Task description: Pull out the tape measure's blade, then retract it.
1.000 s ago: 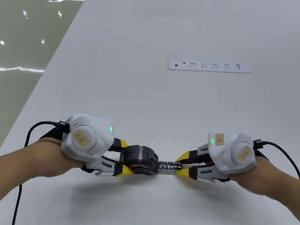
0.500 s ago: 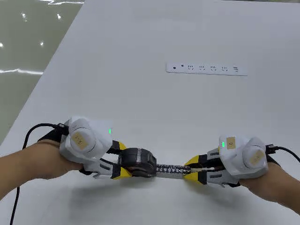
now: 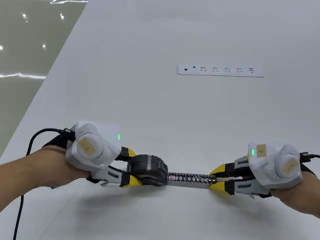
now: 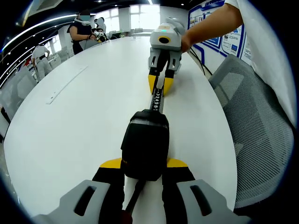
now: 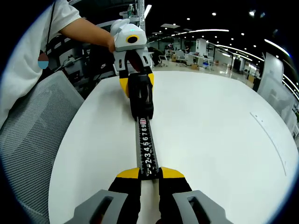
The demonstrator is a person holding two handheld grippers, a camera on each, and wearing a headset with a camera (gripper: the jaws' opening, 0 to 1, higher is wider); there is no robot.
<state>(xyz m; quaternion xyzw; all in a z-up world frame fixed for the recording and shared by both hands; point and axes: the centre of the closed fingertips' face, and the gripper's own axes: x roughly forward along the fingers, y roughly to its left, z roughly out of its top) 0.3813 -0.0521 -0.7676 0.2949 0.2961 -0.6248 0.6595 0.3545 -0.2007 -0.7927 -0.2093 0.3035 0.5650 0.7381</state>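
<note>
Squeezing the hard black tape measure (image 3: 149,170) down by the white table (image 3: 165,115) is the left gripper (image 3: 132,168). The right gripper (image 3: 218,178) pinches the tip of its thin metal blade (image 3: 190,178), which looks bendy and springy.

Left hand-held gripper (image 3: 131,167) and right hand-held gripper (image 3: 218,178) face each other, both clamped, forearms low.

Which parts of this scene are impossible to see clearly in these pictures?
- Tip of the blade: right gripper view, hidden between the right gripper's jaws.
- Sides of the tape measure: left gripper view, partly covered by the left gripper.
- Markings on the power strip: head view, too small.
</note>
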